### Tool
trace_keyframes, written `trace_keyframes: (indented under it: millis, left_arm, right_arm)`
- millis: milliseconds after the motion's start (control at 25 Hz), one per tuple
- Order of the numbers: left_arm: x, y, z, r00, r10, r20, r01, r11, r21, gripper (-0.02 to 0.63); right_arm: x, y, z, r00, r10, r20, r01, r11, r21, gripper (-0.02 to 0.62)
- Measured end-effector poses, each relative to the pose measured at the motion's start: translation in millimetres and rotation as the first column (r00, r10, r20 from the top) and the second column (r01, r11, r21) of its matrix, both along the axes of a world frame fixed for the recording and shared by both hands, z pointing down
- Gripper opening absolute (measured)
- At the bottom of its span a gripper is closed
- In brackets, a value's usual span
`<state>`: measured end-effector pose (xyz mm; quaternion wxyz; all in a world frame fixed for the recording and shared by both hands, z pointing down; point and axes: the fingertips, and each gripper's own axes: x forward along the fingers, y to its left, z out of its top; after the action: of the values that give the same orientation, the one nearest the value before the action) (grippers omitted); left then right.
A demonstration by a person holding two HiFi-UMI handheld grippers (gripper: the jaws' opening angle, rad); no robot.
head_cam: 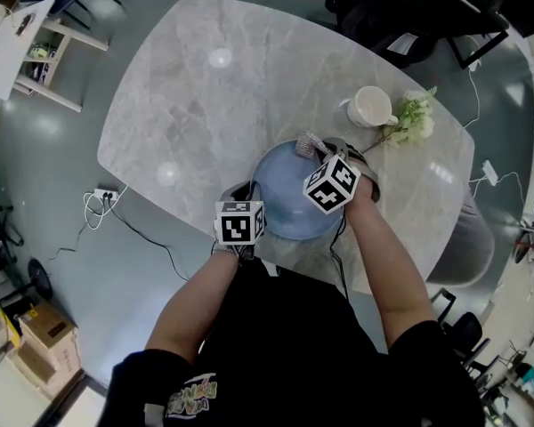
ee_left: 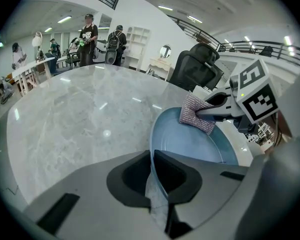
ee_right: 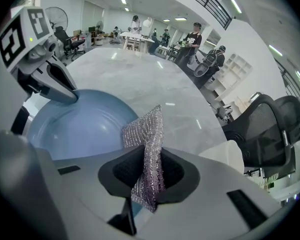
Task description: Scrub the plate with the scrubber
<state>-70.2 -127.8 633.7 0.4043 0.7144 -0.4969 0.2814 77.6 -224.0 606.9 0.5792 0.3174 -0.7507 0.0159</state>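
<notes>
Plate place: the plate [head_cam: 289, 198] lies by the near edge of the tabletop [head_cam: 214, 105], right in front of the person.
Left hold: the left hand-held gripper [ee_left: 152, 159] has its jaws nearly together, pinching the plate's near rim.
Right hold: the right hand-held gripper [ee_right: 147, 159] is clamped on the scrubber [ee_right: 145, 129], whose folded mesh pokes past the tips at the plate's far rim; contact is unclear.
Slip risk: a hard push could work the thin rim out of the left pinch.
Edge risk: a loose plate could slide off the near edge.
Neighbour risk: a wide stroke could knock the cup [head_cam: 370, 107] near the right edge.
</notes>
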Motion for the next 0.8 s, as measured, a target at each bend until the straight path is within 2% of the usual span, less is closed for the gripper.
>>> trace_keyframes:
  millis: [480,800]
  left_arm:
    - [-0.1,0.6,0.2,1.0,-0.018,0.009,0.018,1.0,0.004,0.035]
    - [0.1,1.5,0.6,0.999,-0.045,0.004,0.045,0.999,0.004,0.035]
  right_arm:
    - [40.9,22.4,-5.3,0.993,0.114,0.038,-0.114,0.993,-0.01,0.077]
    - [61.4,51.1,-9.0,0.967,0.221,0.126,-0.216,0.975,-0.051,0.078]
